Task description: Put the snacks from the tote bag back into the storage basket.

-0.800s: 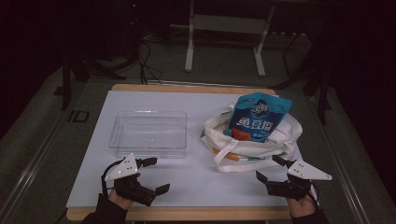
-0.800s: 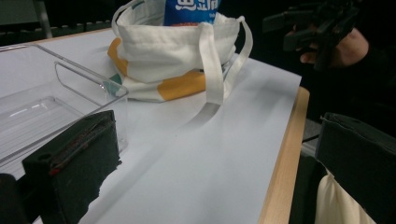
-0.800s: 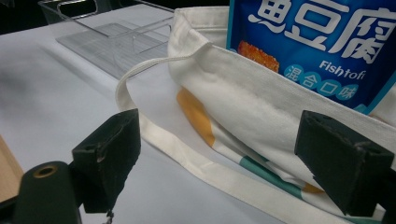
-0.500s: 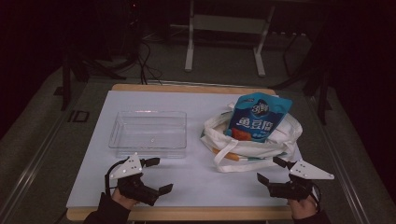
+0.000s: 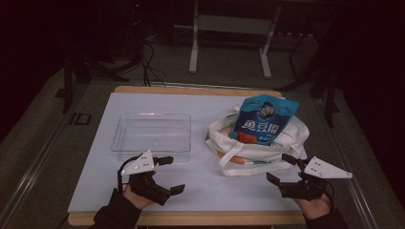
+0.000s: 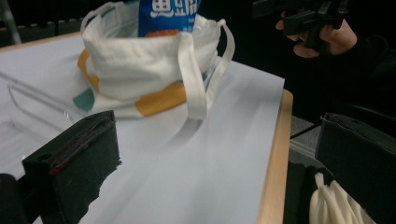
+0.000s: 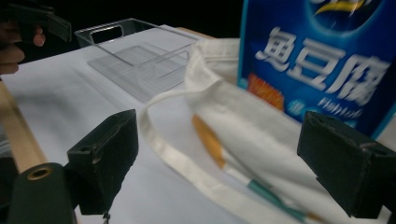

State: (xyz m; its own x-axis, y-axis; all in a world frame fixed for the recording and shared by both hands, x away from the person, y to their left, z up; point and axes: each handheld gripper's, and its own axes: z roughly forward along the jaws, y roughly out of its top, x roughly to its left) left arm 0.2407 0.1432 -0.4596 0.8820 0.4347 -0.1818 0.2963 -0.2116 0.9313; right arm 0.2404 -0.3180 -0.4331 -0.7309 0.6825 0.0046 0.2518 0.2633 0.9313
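Both jaws wide, nothing between. We see little change from earlier frames: left gripper (image 5: pixel 165 174) lower left, right gripper (image 5: pixel 282 168) lower right, edging toward cloth bag (image 5: pixel 248 143) holding blue pouch (image 5: pixel 265 119), right of centre. Clear tray (image 5: pixel 152 133) untouched; we judge grasp not begun.

The scene is dim; the room beyond the table (image 5: pixel 95 191) sinks into near black. Light falls mostly on the table's white sheet, which reads pale grey in the high view. The clear tray (image 5: pixel 152 133) shows a small glint on its far rim. In the right gripper view the blue packet (image 7: pixel 322 60) is slightly blurred, and the near black pads are soft.
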